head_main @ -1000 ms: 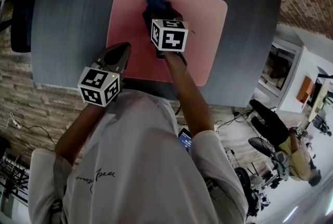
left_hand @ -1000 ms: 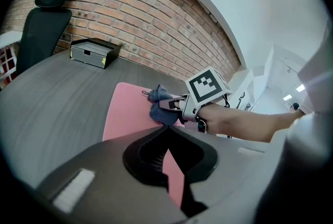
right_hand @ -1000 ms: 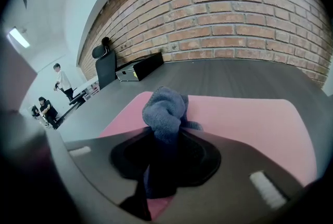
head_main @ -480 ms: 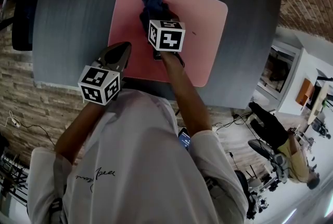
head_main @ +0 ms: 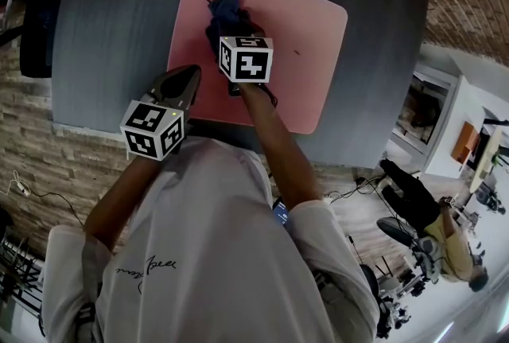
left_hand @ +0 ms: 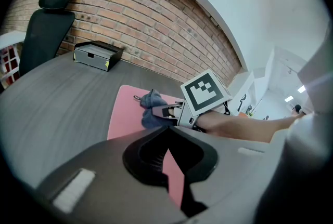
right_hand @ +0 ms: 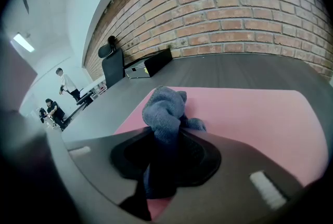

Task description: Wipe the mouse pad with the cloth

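Where the person's torso and right arm fill the lower head view, the near edge of the grey bench (head_main: 111,31) is cut off, and so is part of the near edge of the pink mouse pad (head_main: 310,47). A brick wall (right_hand: 250,10) runs along the bench's far side, with a black chair (left_hand: 44,30) at one end and a black box (left_hand: 96,55) on the bench by the wall, well apart from the pad. The pad's right half lies bare, and open bench surrounds it on the left, right and far sides. The right gripper (right_hand: 165,137) is over the pad's far left part, its jaws pinching the blue cloth (head_main: 225,9), which bunches up ahead of them; its marker cube hides the jaws from above. The left gripper (left_hand: 167,137) is at the pad's near left corner, jaws pressed together with nothing between them; whether it touches the pad cannot be told.
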Demonstrator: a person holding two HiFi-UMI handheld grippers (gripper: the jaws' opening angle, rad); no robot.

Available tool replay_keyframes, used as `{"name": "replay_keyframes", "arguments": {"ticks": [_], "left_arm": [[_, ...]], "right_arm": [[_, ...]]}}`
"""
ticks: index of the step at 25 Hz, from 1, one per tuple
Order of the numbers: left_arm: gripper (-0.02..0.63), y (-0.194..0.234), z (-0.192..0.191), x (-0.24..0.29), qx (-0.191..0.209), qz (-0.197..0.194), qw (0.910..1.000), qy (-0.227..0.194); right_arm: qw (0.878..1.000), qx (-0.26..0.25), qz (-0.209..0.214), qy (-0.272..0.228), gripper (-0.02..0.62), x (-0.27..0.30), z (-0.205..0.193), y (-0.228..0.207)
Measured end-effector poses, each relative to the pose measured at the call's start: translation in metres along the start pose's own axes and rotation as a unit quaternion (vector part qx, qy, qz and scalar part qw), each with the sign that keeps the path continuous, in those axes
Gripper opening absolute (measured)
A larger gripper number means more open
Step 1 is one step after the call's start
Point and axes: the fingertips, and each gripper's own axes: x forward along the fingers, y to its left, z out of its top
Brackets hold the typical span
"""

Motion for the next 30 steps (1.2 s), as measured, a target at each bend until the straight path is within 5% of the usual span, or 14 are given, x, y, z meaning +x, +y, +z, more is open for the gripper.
{"name": "replay_keyframes", "arguments": {"ticks": [30], "left_arm": [[0.012,-0.007,0.002,-0.013,0.011,0.002,0.9998,-0.019]], "right_arm": [[1.000,-0.014,0.019,0.013,0.103,-0.016,-0.029,0.017]]}}
